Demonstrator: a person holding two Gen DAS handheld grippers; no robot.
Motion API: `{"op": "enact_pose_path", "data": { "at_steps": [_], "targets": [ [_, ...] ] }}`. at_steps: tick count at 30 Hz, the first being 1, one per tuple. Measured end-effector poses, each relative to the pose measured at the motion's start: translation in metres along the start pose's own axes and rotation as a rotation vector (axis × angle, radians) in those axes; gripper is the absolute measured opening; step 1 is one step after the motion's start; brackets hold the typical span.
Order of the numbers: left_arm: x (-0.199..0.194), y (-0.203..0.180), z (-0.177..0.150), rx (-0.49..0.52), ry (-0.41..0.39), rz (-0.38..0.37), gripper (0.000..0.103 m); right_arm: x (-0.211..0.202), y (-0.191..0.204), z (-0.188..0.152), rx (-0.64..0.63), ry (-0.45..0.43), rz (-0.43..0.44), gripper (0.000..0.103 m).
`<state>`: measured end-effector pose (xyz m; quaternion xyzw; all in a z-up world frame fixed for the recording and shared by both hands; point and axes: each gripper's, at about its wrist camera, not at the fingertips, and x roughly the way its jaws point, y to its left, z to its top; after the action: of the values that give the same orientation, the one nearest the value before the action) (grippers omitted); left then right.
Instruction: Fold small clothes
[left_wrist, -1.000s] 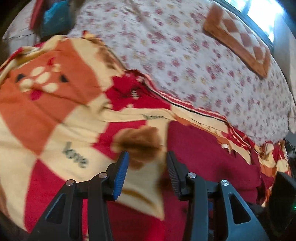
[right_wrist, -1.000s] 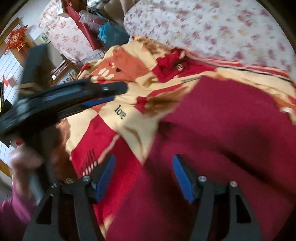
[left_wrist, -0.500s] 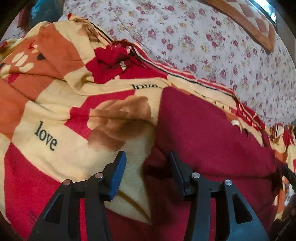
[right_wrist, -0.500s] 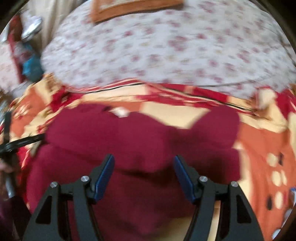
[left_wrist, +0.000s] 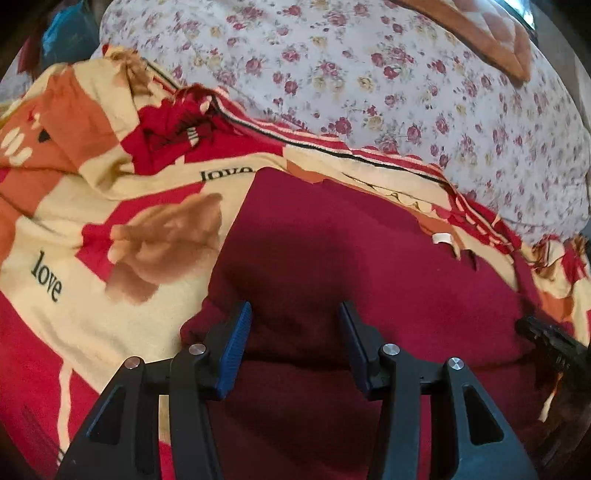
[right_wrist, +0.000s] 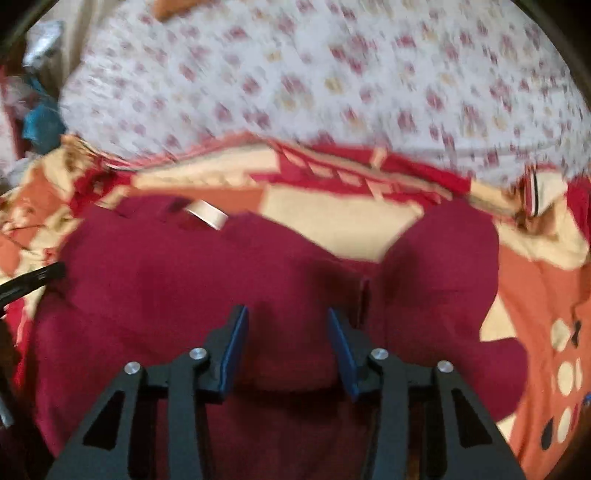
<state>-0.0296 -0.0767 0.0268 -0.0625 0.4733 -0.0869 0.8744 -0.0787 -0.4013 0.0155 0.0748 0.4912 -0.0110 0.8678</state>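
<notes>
Left gripper (left_wrist: 293, 314): jaws apart, blue pads facing each other, nothing clamped between them; it hangs over the left part of the maroon garment, close to its left edge.
Right gripper (right_wrist: 286, 319): jaws apart, nothing clamped; it hangs over the middle of the garment, beside a vertical fold line. This view is blurred.
Maroon garment (left_wrist: 332, 236): spread flat on the patterned blanket, on the bed's near part. A small white label (right_wrist: 207, 216) shows at its far edge. In the right wrist view a rounded sleeve-like flap (right_wrist: 443, 258) lies out to the right, with cream blanket showing in the notch between it and the body.
Patterned blanket (left_wrist: 74, 221): red, orange and cream blocks with the word "love" and brown shapes; it lies under the garment and runs out to the left and right of it.
Floral sheet (left_wrist: 369, 74): white with small roses, covering the bed beyond the blanket's striped far border.
Orange cushion (left_wrist: 480, 29): on the floral sheet toward the bed's far right corner.
Other gripper seen from the left wrist (left_wrist: 546, 339): a black tip at the garment's right side; whether it touches the cloth cannot be told.
</notes>
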Motion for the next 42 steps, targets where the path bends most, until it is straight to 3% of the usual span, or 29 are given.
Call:
{"op": "enact_pose_path", "data": {
  "at_steps": [4,12,22,25,29,32,37,42],
  "targets": [
    [-0.002,-0.006,0.0,0.019,0.002,0.029,0.028,-0.012,-0.003,-0.002,0.024,-0.017,0.003,0.032],
    [-0.022,-0.017,-0.004,0.01,-0.023,0.003,0.028,-0.051,0.001,-0.021,-0.003,-0.065,0.022,0.05],
    [-0.031,-0.039,-0.012,0.043,-0.023,-0.021,0.028,-0.045,0.006,-0.037,-0.029,-0.032,0.017,0.053],
    [-0.026,-0.043,-0.013,0.043,-0.019,-0.028,0.028,-0.064,0.0,-0.037,-0.006,-0.053,0.053,0.057],
    [-0.011,-0.047,-0.012,0.029,0.0,-0.044,0.028,-0.094,-0.027,-0.038,0.04,-0.114,0.004,0.068],
    [0.002,-0.052,-0.014,0.042,0.001,-0.039,0.028,-0.1,-0.053,-0.031,0.085,-0.115,-0.053,0.068],
    [0.01,-0.062,-0.024,0.129,-0.074,-0.014,0.035,-0.09,-0.079,0.0,0.145,-0.101,-0.085,0.068],
    [0.011,-0.061,-0.026,0.149,-0.092,-0.027,0.04,-0.031,-0.079,0.049,0.158,-0.007,-0.094,0.073]
  ]
}}
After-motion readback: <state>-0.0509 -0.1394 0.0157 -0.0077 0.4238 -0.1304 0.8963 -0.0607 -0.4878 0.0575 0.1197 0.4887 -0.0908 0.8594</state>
